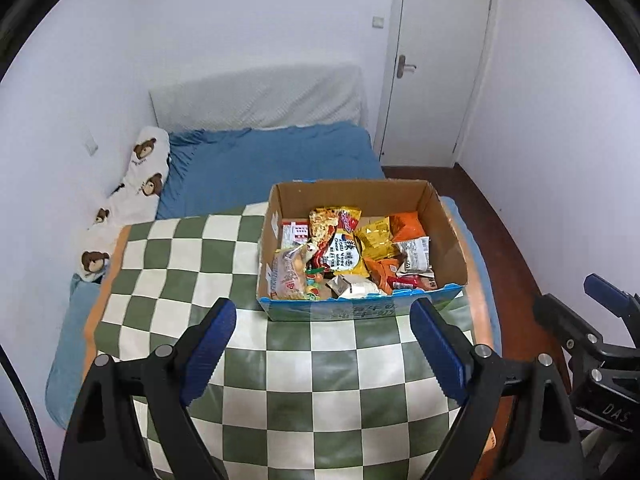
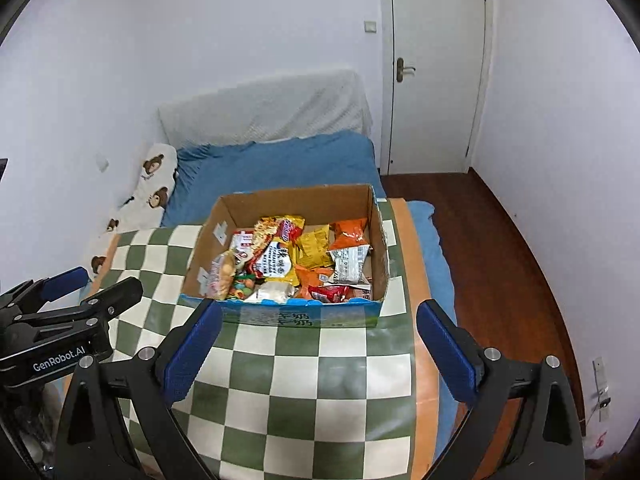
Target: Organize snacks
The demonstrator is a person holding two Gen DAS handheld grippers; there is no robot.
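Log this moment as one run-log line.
stage: pre-grasp | left gripper: open, holding nothing | right gripper: open, holding nothing | cardboard box: on checkered cloth, holds snack packets | contact: none

Left gripper [image 1: 323, 350] and right gripper [image 2: 318, 354]: black angular frames, silver round screws, ribbed blue pads on the fingers [image 1: 210, 350]. Bodies lettered "GenRobot.AI" and "DAS". A black cable [image 1: 28, 412] shows beside the left gripper.

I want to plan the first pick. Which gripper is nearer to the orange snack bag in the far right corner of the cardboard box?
Probably right. The right gripper hangs before the cardboard box, open; the left gripper beside it is farther from the orange snack bag.
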